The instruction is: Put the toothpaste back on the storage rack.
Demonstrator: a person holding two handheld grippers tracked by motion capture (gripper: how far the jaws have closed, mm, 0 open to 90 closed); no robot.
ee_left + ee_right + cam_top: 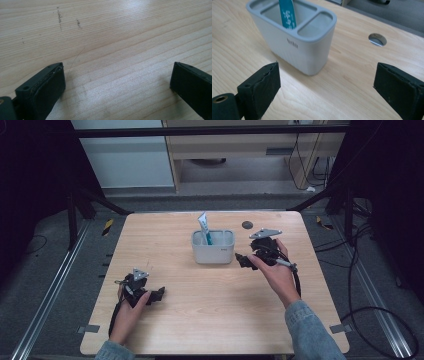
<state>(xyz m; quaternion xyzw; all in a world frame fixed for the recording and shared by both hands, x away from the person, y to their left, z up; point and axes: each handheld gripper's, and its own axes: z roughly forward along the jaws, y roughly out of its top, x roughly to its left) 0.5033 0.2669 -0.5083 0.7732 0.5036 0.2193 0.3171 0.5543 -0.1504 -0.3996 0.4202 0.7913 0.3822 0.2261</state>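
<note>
The table (210, 320) is a pale wood top with a small round hole (247, 225) near its far edge, right of centre. The holder (213, 251), a grey box with a few open compartments, stands a little behind the table's middle, closer to the far edge than the near one. A tube (204, 226), white at its upper end and teal lower down, stands upright in one of the compartments and rises well above the rim. In the right gripper view the tube (287, 15) sits in the middle compartment, and the compartments on either side of it look bare.

The right gripper (244, 261) hovers just to the right of the holder, aimed at its side wall; its jaws are spread wide and grip nothing. From its own camera, the holder (294, 47) stands just ahead, between the two jaws but not touched by them. The left gripper (159, 294) lies low near the near-left part of the table, well apart from the holder, its jaws also spread wide over bare wood, with nothing between them.

As a judgement, the work looks close to done: the tube is already seated in the holder and both grippers are free. Nothing else lies on the table to be put away, so what seems left is at most drawing the right gripper clear.
</note>
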